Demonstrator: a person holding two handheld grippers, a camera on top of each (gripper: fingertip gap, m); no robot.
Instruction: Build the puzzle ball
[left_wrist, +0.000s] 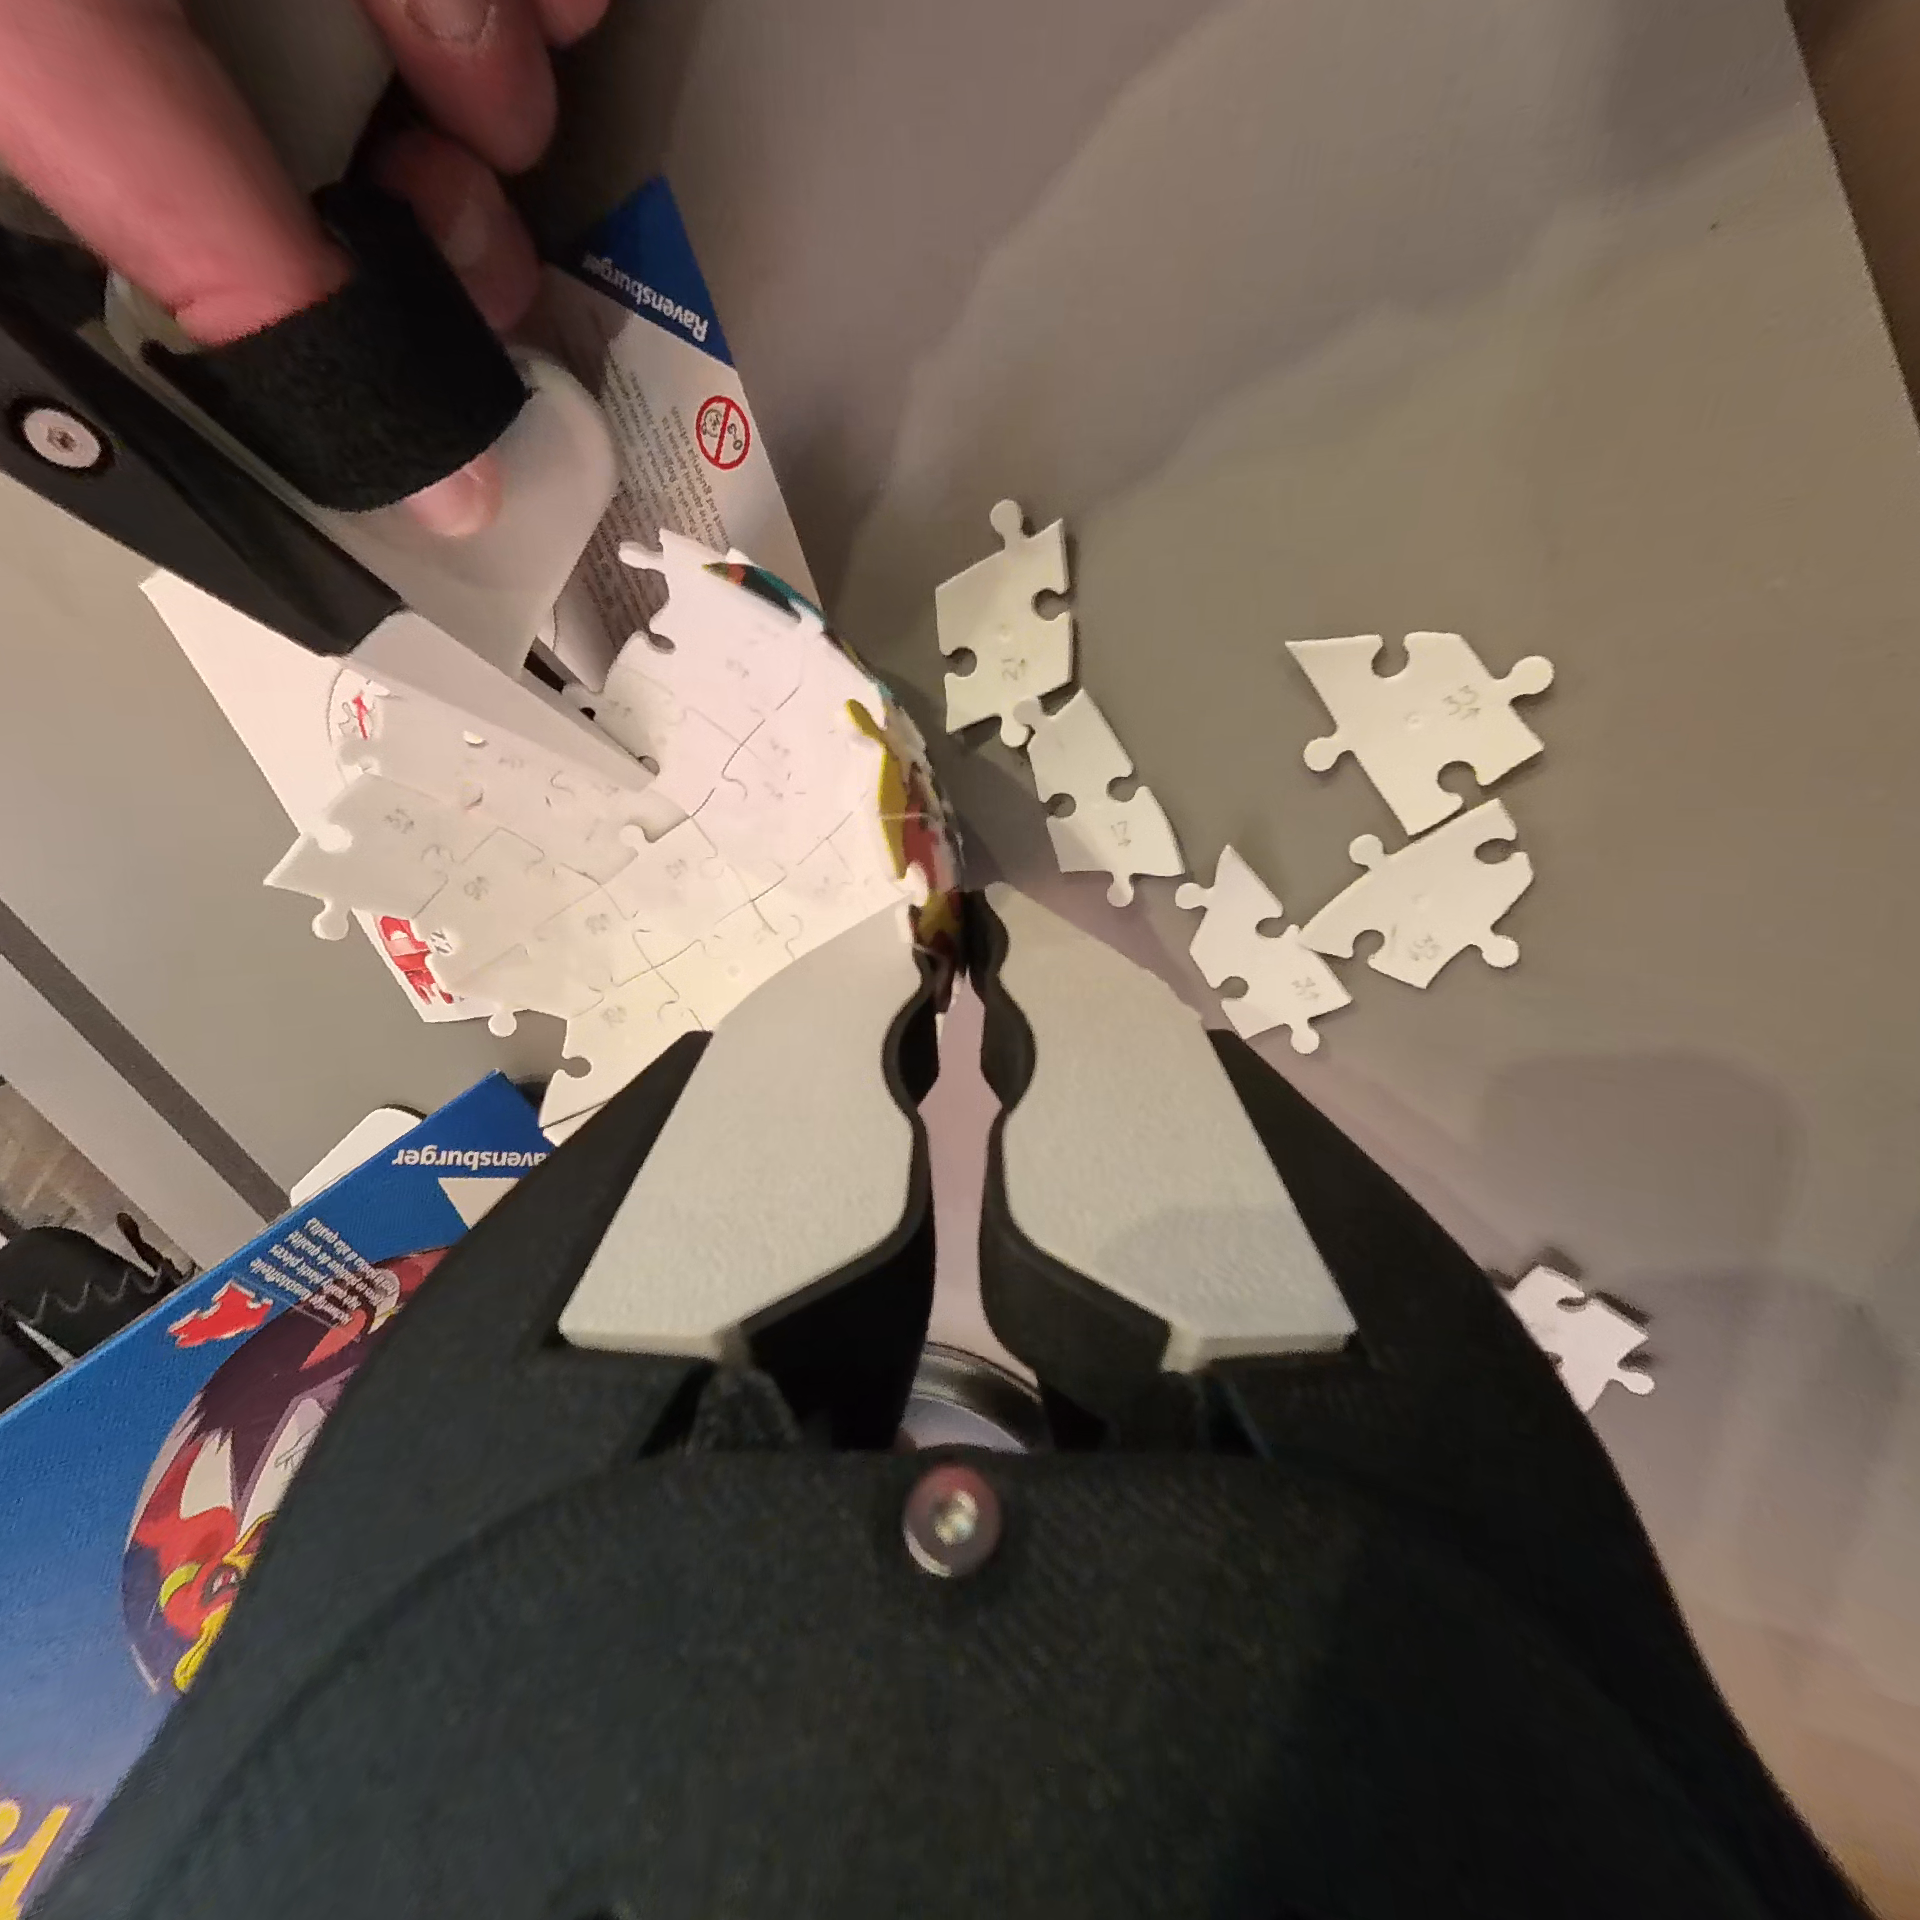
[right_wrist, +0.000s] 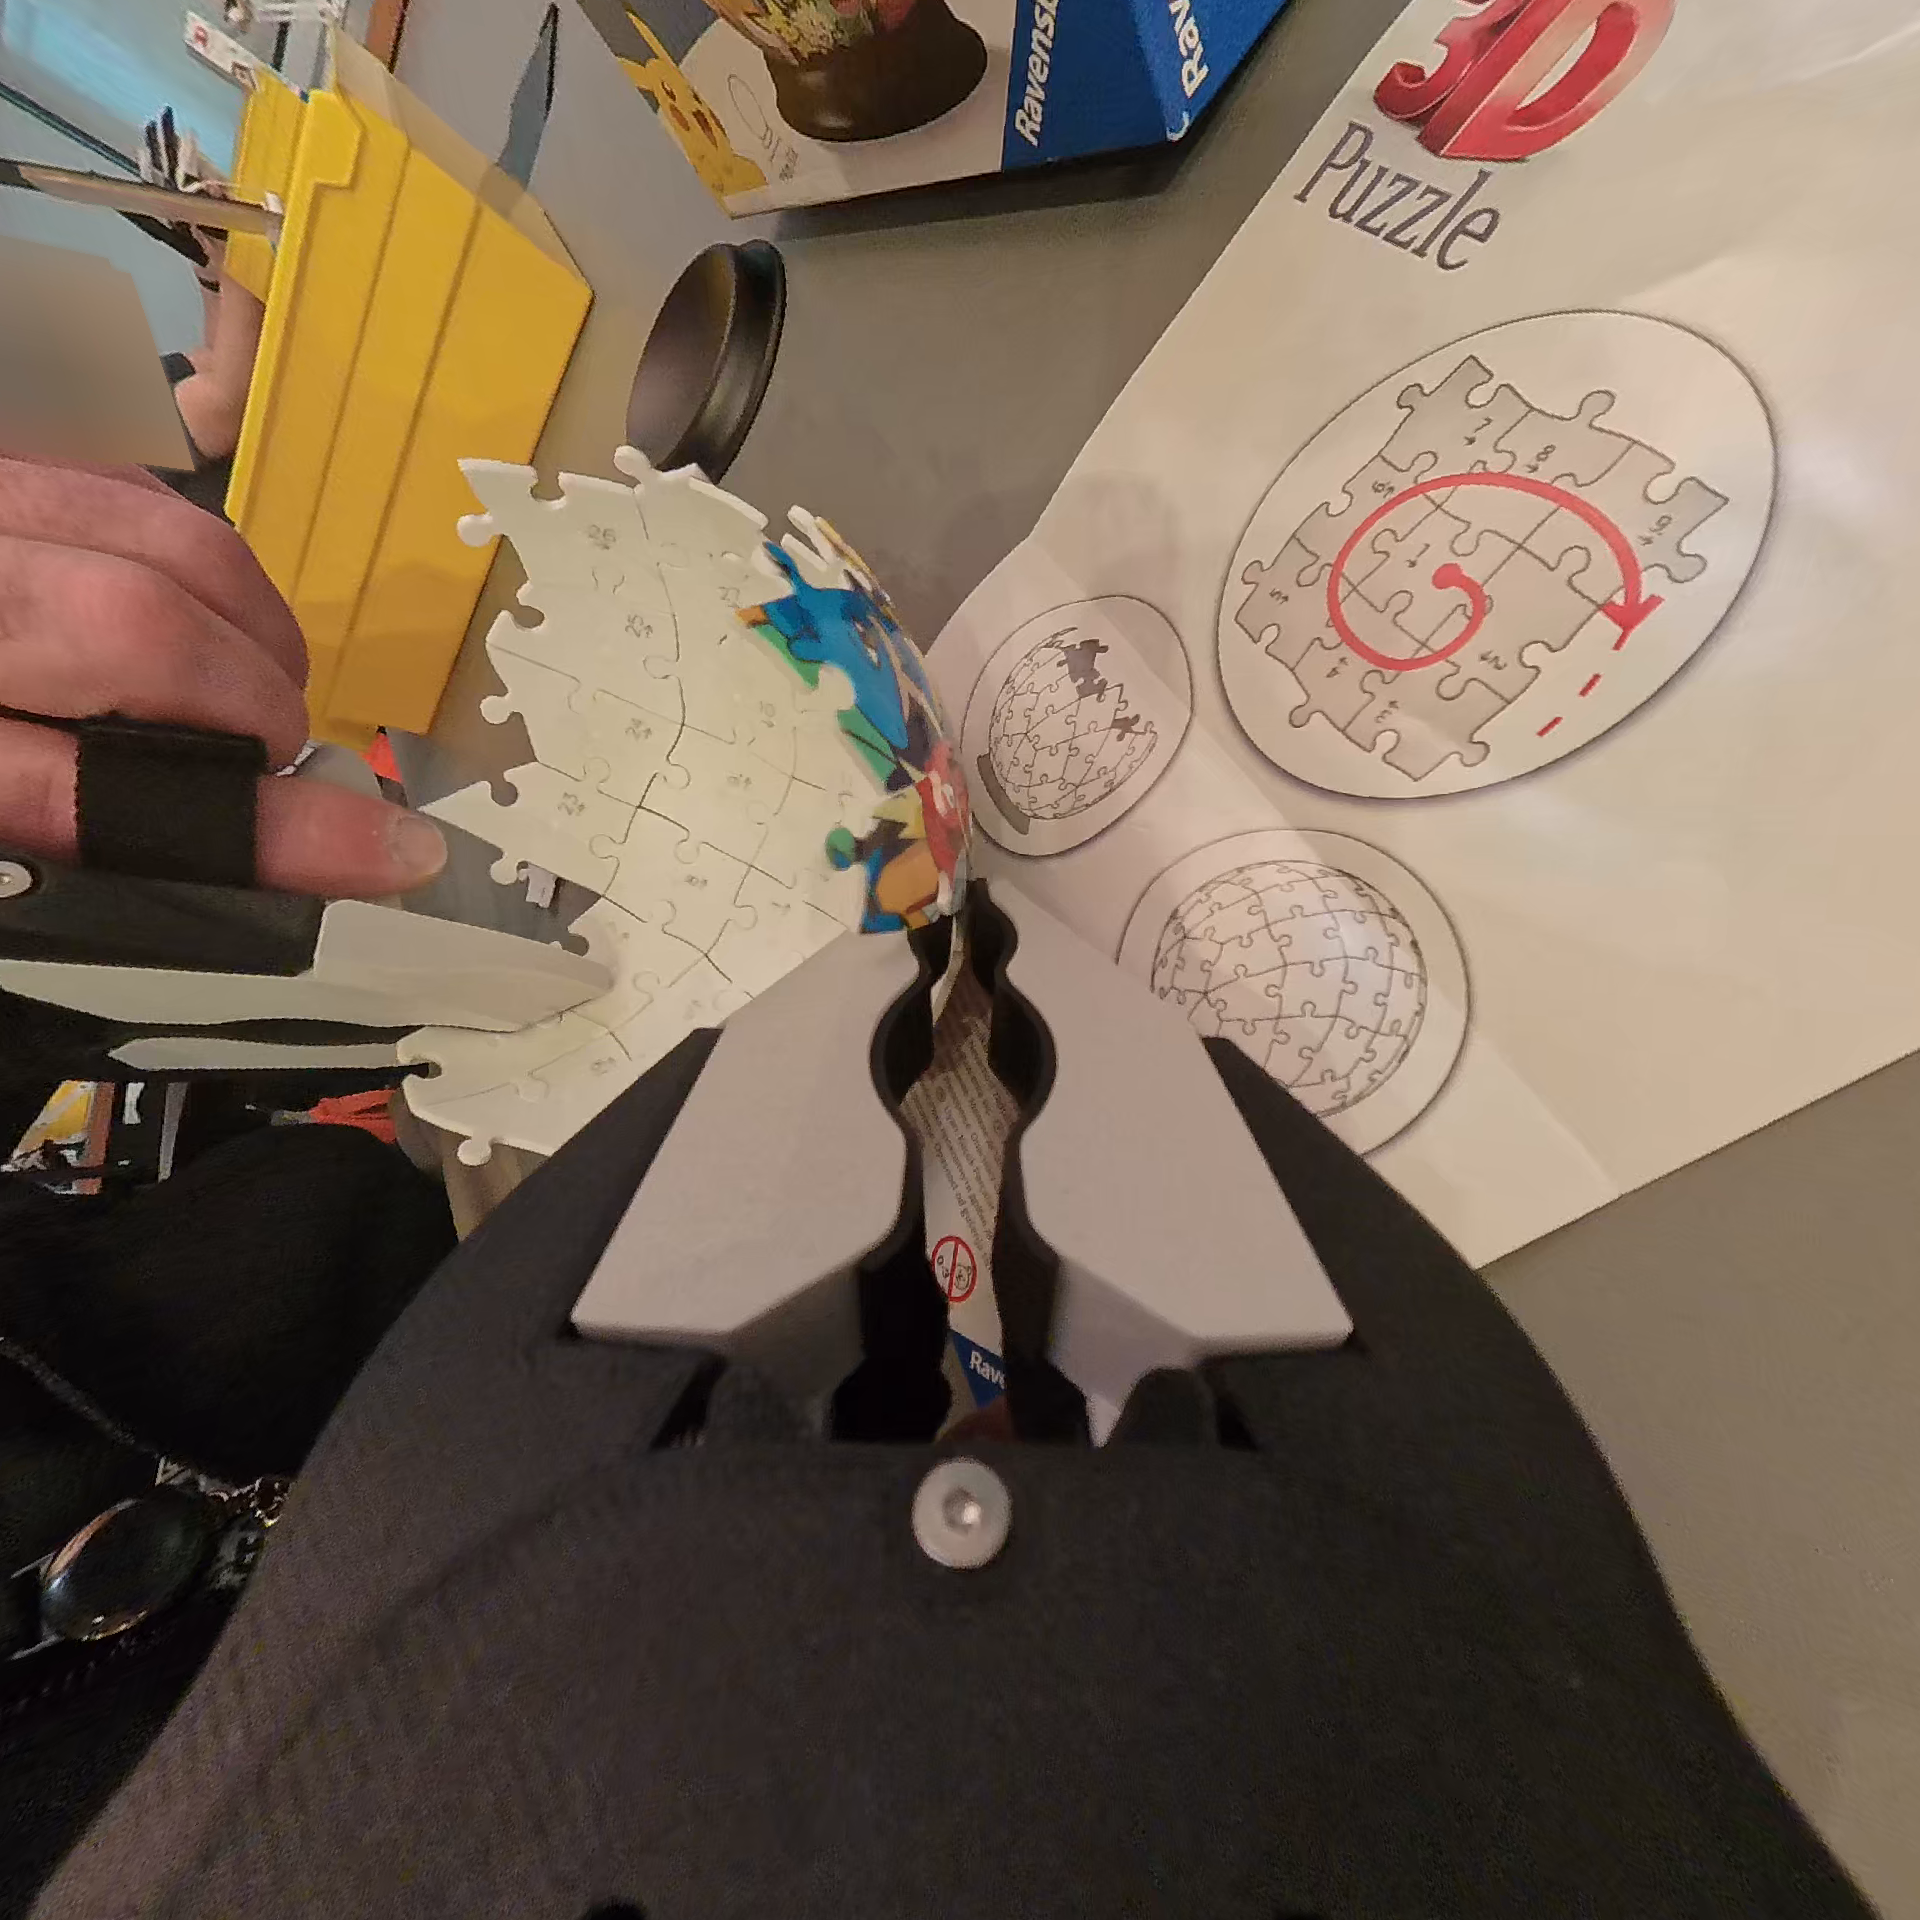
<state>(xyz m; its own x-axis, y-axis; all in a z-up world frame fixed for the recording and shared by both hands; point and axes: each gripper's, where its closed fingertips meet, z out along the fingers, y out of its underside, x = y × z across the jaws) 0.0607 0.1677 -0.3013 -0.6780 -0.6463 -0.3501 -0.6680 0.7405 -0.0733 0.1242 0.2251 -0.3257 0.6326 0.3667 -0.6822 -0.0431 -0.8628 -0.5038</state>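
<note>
Branded blue box (left_wrist: 156, 1455) beside puzzle ball (left_wrist: 727, 810)

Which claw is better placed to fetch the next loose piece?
Left, probably: loose pieces lie just beside the left claw, while the right claw sees none in its view. Both grip the puzzle ball.

The left gripper (left_wrist: 961, 930) has its fingers (left_wrist: 831, 1122) pressed nearly together, tips pinching a thin edge. The right gripper (right_wrist: 971, 914) likewise has its fingers (right_wrist: 790, 1143) drawn close, tips almost meeting. A bare hand (right_wrist: 156, 665), one finger through a black strap, grips the left gripper's handle.
</note>
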